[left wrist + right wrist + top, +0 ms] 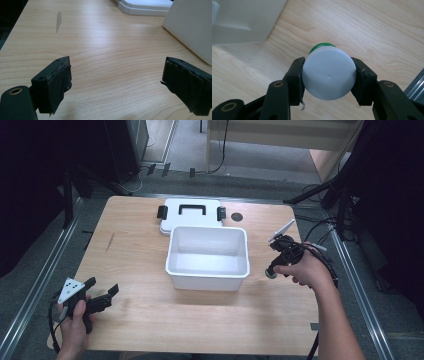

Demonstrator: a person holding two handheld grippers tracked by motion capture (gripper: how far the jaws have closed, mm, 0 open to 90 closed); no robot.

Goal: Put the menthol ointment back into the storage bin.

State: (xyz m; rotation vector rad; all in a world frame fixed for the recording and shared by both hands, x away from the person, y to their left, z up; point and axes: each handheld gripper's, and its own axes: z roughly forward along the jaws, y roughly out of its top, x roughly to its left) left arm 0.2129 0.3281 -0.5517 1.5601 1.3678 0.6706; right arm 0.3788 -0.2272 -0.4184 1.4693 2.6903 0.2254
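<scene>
Light wood table (150,315) w/ a faint dark scuff near its left side, set in a dim room: metal rails along both edges, cables on the grey floor beyond, pale wood furniture at the back. Mid-table sits an open white bin (207,257), its lid (191,215) w/ black handle & clips lying flat just behind it, touching the far rim.

High view: the bottle (271,272) is just a small green-ish end right of the bin. Right gripper view shows more: white round cap (329,73) facing the cam, green body behind it, bin wall at upper left.

Right gripper (329,75) pinches the bottle's cap, one pad on each side, table well below it. Left gripper (115,87) sits at the near left corner, jaws spread wide, nothing between them, bin corner ahead to its right.
</scene>
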